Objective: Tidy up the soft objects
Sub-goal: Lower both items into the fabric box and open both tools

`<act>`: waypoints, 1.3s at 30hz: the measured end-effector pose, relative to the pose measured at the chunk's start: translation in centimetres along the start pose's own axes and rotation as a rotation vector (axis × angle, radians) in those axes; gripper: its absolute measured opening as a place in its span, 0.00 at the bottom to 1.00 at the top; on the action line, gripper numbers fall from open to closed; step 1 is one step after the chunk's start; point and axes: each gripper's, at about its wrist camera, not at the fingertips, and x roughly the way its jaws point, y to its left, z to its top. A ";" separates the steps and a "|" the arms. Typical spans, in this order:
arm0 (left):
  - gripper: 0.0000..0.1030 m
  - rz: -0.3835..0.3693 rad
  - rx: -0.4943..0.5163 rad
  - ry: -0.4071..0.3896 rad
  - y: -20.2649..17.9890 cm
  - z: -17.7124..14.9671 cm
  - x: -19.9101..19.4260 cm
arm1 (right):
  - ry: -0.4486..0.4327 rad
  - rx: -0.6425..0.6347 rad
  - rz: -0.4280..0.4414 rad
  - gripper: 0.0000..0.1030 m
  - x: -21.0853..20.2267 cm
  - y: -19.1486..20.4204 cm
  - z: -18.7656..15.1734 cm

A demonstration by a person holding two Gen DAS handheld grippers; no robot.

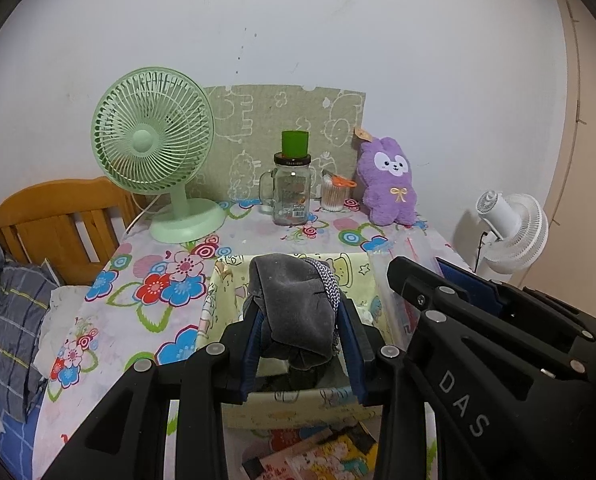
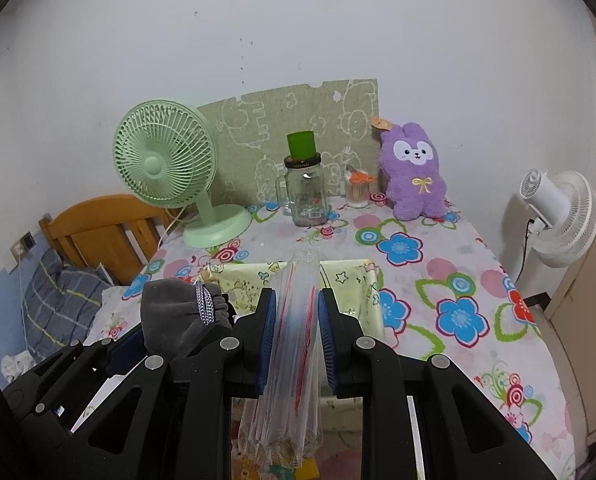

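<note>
holding: left gripper (image 1: 302, 332) is clenched on a grey soft cloth (image 1: 293, 304) with a blue-white cord, above the yellow fabric box (image 1: 233, 280)
right gripper (image 2: 296, 336): grasping a clear plastic zip bag (image 2: 293, 344) that hangs down between its pads
box place: on the flowered tablecloth (image 2: 438, 280)
behind: green fan (image 1: 153, 140), glass jar (image 1: 291, 192), purple plush toy (image 1: 388, 180)

Tablecloth (image 2: 438, 276) lies free right of the fabric box (image 2: 362, 280).
</note>
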 end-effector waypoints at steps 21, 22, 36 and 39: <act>0.56 -0.007 -0.020 0.087 1.5 0.3 5.0 | 0.059 0.007 0.049 0.24 5.7 0.0 0.4; 0.57 -0.006 -0.022 0.090 1.6 0.3 5.1 | 0.059 0.006 0.052 0.24 5.8 0.1 0.4; 0.75 0.013 -0.019 0.111 2.3 0.1 5.7 | 0.078 -0.020 0.086 0.48 7.4 0.8 0.4; 0.78 0.011 -0.016 0.099 2.2 0.2 5.4 | 0.064 -0.025 0.088 0.65 7.0 0.8 0.5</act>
